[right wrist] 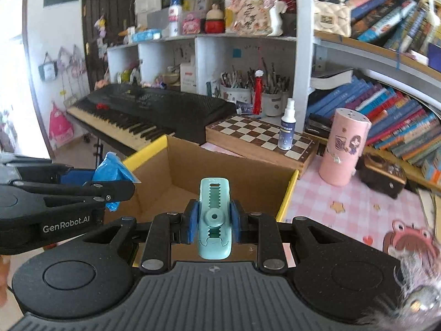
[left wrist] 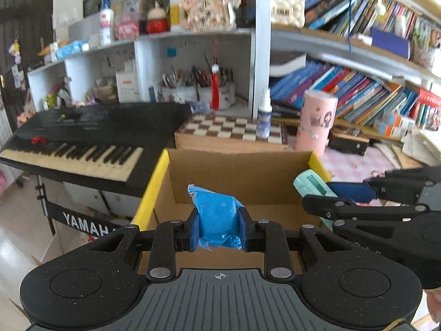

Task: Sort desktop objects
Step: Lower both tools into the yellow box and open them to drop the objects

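Note:
My left gripper (left wrist: 219, 227) is shut on a crumpled blue plastic packet (left wrist: 216, 215), held over the open cardboard box (left wrist: 237, 171) with yellow flap edges. My right gripper (right wrist: 212, 218) is shut on a mint-green correction tape dispenser (right wrist: 214, 218), also over the box (right wrist: 220, 173). In the left wrist view the right gripper (left wrist: 330, 193) comes in from the right with the mint dispenser (left wrist: 310, 186) at the box's right corner. The right wrist view shows the left gripper (right wrist: 110, 182) at the left, with the blue packet (right wrist: 111, 169) above the box's left flap.
A black keyboard (left wrist: 82, 138) stands left of the box. Behind it lie a chessboard (right wrist: 261, 135) with a spray bottle (right wrist: 286, 127) on it and a pink cylinder (right wrist: 344, 149). Bookshelves fill the right. A pink checked desk mat (right wrist: 344, 207) lies to the right.

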Demonstrator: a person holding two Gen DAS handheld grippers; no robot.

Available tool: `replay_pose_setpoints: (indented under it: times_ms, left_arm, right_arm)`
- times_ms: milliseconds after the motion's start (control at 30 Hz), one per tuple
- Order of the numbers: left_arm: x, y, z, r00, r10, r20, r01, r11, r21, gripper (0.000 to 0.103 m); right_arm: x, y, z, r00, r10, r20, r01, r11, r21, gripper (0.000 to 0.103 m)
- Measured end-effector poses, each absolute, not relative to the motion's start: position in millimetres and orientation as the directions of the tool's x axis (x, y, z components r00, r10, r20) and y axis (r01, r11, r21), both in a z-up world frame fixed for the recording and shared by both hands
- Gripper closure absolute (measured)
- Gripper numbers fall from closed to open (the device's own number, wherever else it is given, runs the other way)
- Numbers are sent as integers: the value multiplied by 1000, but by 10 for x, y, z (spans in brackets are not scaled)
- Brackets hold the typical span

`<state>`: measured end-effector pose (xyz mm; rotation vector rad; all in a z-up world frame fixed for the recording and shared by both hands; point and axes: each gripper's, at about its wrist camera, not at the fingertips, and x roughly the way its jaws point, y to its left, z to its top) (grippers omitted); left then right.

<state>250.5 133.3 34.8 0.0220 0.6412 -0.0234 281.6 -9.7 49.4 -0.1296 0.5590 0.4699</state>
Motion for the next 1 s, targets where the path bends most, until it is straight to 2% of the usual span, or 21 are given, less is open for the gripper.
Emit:
replay_pose_setpoints:
  times_ms: [367,600,733,867,1000]
  left_arm:
    - [3183,1281,-99,663,14,-748,65,995,76,77]
    - [3256,1280,-209,606,35,-794,53,995,85,77]
    - [3184,1321,-321,548,-9,-836,-2,1000,-12,77]
    - [3075,1199,-375,543,-48,-839,6,999,-53,77]
    - [3045,1095,-368,567,-9,-824,22,1000,4,76]
  right_arm:
    - [3701,179,118,614,380,-692,-638,755,-152,80]
    - [3997,422,-67,511,345,-787,-758,612,-224,80]
    - [4043,457,-158,464,330,-822,-801,553,-229,80]
    - [4083,425,-186,411,346,-843,-827,532,-185,80]
    - [4116,444,-199,384,338,-859,-842,509,-176,80]
